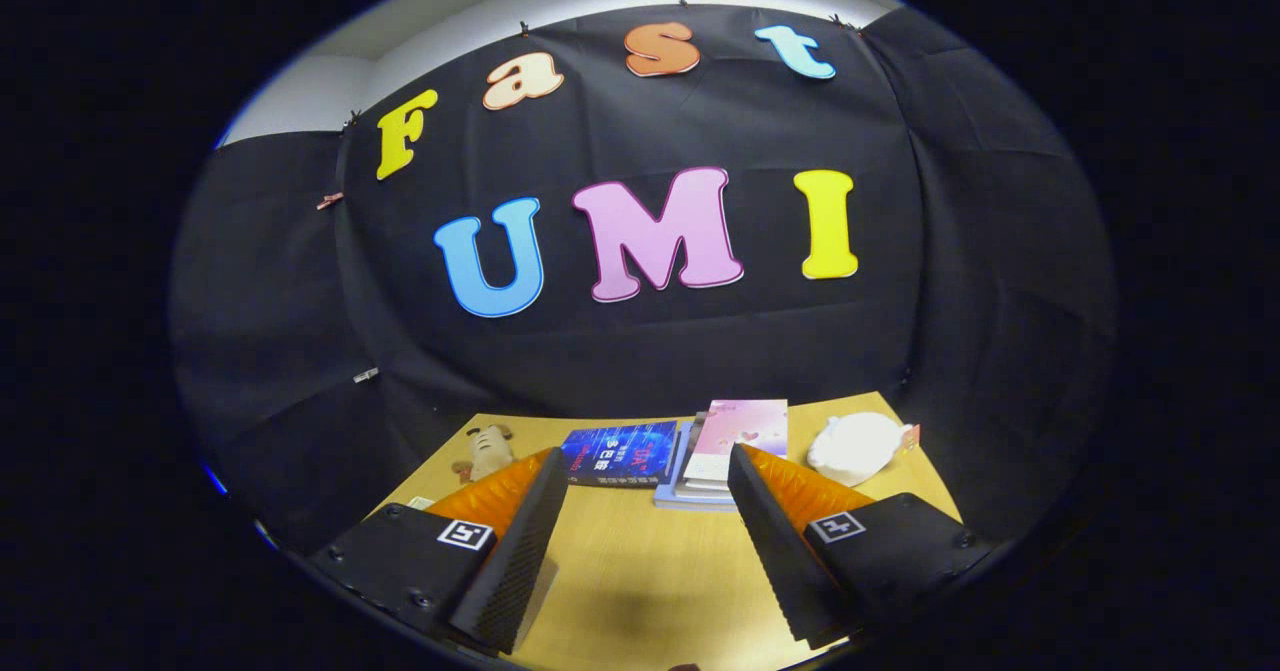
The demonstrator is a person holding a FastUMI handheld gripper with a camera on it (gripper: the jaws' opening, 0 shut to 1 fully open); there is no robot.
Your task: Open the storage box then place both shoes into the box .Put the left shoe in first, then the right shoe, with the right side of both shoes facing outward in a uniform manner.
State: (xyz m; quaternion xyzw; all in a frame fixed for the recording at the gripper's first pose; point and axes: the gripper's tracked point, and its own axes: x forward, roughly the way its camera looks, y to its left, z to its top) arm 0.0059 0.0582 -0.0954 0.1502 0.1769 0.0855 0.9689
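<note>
Gripper view, forward along the fingers: no storage box and no shoe can be located on the visible part of the table, so their positions cannot be given from this moment. The gripper is released, its two fingers spread well apart with nothing between them except bare table; it grasps nothing and touches nothing. Task progress, judged from this arrangement: no step can be confirmed. Whether the box is open cannot be told, and neither shoe is in the claw. All steps are therefore treated as outstanding: open the box, load the left shoe, then load the right shoe, with the right side of each shoe facing outward. Just ahead of the fingertips, toward the far edge of the table, lies a dark blue book. Touching it on the right-finger side is a short stack of books with a pink cover on top, partly overlapped by the tip of the right finger. Beyond the right finger, near the far corner of the table, rests a white soft object, possibly a plush toy or a pouch; its exact nature cannot be determined. Beyond the left finger, near the opposite far corner, sits a small tan plush toy. Behind the table hangs the black cloth booth wall.
</note>
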